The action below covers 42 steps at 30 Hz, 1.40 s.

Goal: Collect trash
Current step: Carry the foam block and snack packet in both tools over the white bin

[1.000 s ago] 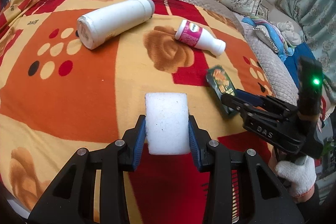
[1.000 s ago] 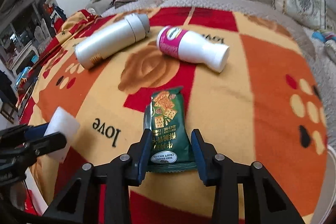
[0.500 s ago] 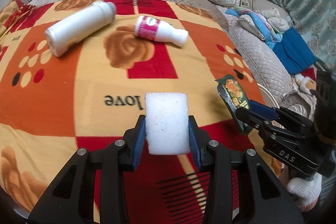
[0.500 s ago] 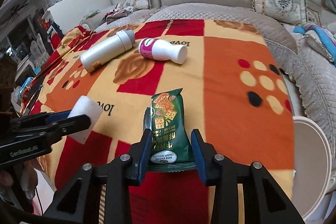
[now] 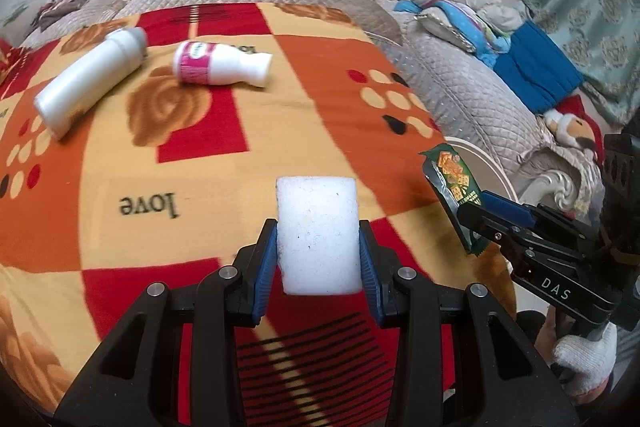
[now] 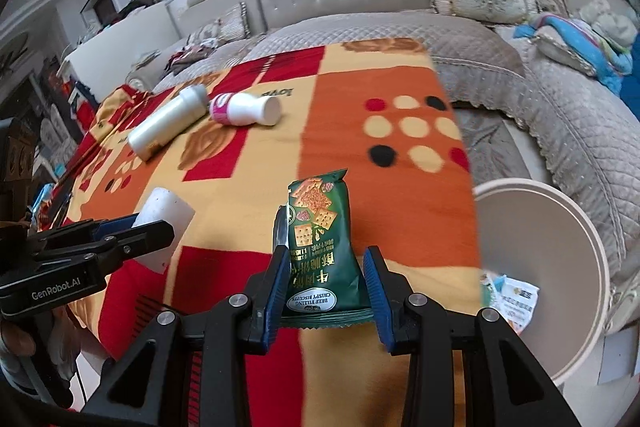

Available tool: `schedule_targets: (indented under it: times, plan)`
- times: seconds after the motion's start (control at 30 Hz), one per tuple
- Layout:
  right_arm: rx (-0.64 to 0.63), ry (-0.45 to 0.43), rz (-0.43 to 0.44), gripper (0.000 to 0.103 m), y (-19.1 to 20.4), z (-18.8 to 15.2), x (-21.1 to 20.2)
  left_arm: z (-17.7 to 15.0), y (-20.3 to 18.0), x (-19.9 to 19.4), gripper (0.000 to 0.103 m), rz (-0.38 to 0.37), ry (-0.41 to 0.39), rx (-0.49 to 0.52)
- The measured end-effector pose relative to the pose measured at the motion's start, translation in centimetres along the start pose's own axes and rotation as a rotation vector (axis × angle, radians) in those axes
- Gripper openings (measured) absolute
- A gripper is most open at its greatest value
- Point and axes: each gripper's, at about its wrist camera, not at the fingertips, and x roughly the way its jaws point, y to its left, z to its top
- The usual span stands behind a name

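Observation:
My left gripper (image 5: 318, 259) is shut on a white foam block (image 5: 317, 233) and holds it above the blanket's near edge; the block also shows in the right wrist view (image 6: 166, 219). My right gripper (image 6: 326, 267) is shut on a green biscuit packet (image 6: 320, 227), held above the blanket's right edge; the packet also shows in the left wrist view (image 5: 454, 187). A beige trash bin (image 6: 560, 267) stands to the right with paper scraps inside. A tall white bottle (image 5: 88, 83) and a small white bottle with a pink label (image 5: 220, 65) lie on the far blanket.
The red, orange and yellow blanket (image 5: 280, 99) covers a table. A quilted grey sofa (image 6: 400, 7) with cushions wraps the back and right side. Clothes and a blue cloth (image 5: 532, 67) lie on the right sofa.
Both grippers have pulled back and swung right, each still holding its item. The bottles now look farther off. The trash bin has come into the right wrist view.

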Motion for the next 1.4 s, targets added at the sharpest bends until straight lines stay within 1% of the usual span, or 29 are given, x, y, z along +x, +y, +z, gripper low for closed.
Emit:
schedule_targets:
  times: [0.2, 0.63, 0.83, 1.1, 1.4]
  plan:
    - [0.043, -0.010, -0.022, 0.037, -2.6, -0.7, -1.3, 0.2, -2.4, 0.9, 0.036, -0.045, 0.020, 0.025]
    - [0.142, -0.040, -0.075, 0.037, -8.2, -2.0, -3.9, 0.8, -7.8, 2.7, 0.036, -0.111, 0.047, 0.085]
    - [0.192, -0.034, -0.104, 0.037, -11.1, -3.0, -4.6, 1.1, -10.9, 4.0, 0.036, -0.140, 0.062, 0.119]
    - [0.262, -0.027, -0.134, 0.037, -14.5, -4.1, -5.0, 2.1, -14.4, 6.2, 0.036, -0.189, 0.077, 0.140]
    - [0.320, -0.003, -0.157, 0.037, -17.5, -5.1, -4.3, 3.2, -16.9, 8.6, 0.036, -0.236, 0.094, 0.153]
